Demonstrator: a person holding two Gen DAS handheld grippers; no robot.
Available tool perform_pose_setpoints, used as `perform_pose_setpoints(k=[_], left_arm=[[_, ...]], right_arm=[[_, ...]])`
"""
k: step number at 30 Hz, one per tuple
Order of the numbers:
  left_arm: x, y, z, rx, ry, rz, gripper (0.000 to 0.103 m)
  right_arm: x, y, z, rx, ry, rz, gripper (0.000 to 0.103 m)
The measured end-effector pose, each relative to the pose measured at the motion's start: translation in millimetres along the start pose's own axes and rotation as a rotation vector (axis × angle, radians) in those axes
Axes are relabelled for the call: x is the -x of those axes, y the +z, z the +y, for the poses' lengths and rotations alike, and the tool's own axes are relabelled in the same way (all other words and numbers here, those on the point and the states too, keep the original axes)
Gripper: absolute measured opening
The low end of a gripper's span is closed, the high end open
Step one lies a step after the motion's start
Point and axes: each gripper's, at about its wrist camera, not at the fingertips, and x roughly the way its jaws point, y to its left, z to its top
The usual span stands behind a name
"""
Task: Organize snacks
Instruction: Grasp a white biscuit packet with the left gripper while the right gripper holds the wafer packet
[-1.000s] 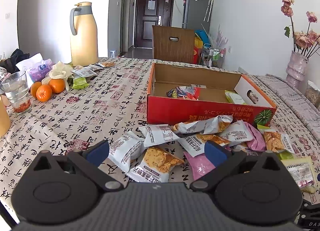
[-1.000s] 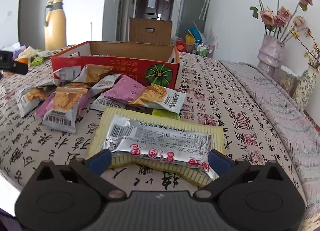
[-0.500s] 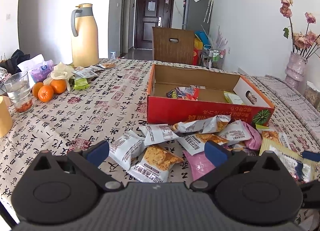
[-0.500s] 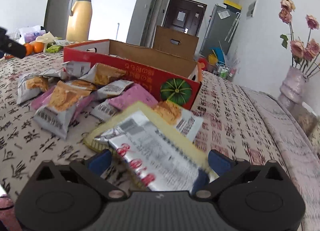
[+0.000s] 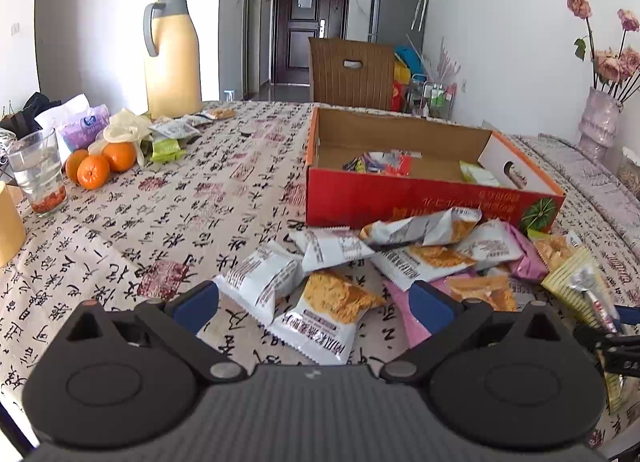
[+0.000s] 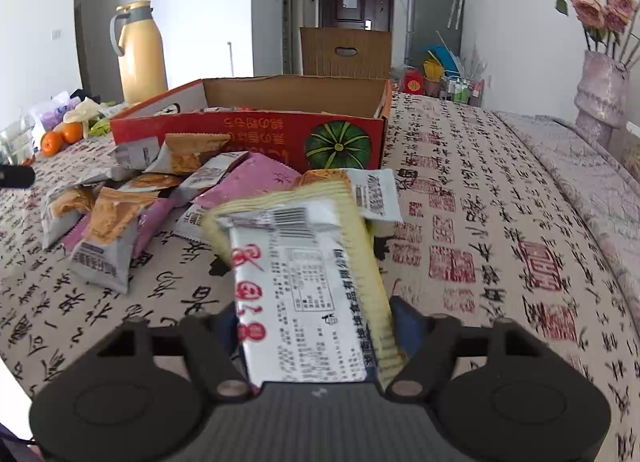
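A long pack of crackers (image 6: 308,282), yellow with a silver label, sticks out lengthwise between the fingers of my right gripper (image 6: 316,322). The jaws are closing and the pads press on both of its sides. Its far end is tilted up over the snack pile (image 6: 120,214). In the left wrist view the same pack (image 5: 576,282) and the right gripper (image 5: 612,338) show at the right edge. My left gripper (image 5: 314,302) hovers open just above loose snack packets (image 5: 332,302), holding nothing. Behind the pile stands the red cardboard box (image 5: 420,198) with a few snacks inside.
A yellow thermos jug (image 5: 172,58), oranges (image 5: 98,166), a glass (image 5: 36,174) and small packets lie at the table's far left. A vase of flowers (image 6: 600,98) stands at the right. A brown chair back (image 5: 352,74) rises behind the table.
The right gripper's jaws have closed in on the cracker pack, which has swung from lying crosswise on the table to pointing lengthwise, its far end raised. The left gripper has stayed put.
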Motion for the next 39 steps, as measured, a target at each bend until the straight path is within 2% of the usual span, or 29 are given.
perform_pose_setpoints(k=[1, 2, 9, 14, 23, 31, 34, 36, 39], left_arm=[[-1, -1, 1, 0.001, 0.002, 0.004, 0.103], [-2, -2, 2, 0.001, 0.005, 0.006, 0.103], [-9, -2, 15, 0.001, 0.053, 0.017, 0.103], [-22, 2, 23, -0.042, 0.096, 0.025, 0.103], [-61, 13, 36, -0.142, 0.121, 0.073, 0.103], [-86, 20, 37, -0.174, 0.075, 0.101, 0.102], [-91, 20, 39, -0.166, 0.053, 0.117, 0.093], [-93, 19, 40, -0.162, 0.027, 0.133, 0.081], [-95, 18, 41, -0.145, -0.001, 0.151, 0.074]], right_arm=[[3, -2, 0, -0.008, -0.004, -0.006, 0.058], [7, -3, 1, -0.02, -0.005, -0.015, 0.056], [36, -5, 4, -0.101, -0.045, -0.12, 0.055], [46, 0, 3, -0.149, -0.075, -0.18, 0.055], [37, 5, 4, -0.207, -0.098, -0.191, 0.055], [34, 11, 7, -0.22, -0.116, -0.201, 0.055], [32, 12, 8, -0.223, -0.117, -0.199, 0.055], [31, 13, 9, -0.224, -0.118, -0.2, 0.055], [30, 15, 9, -0.225, -0.118, -0.204, 0.055]])
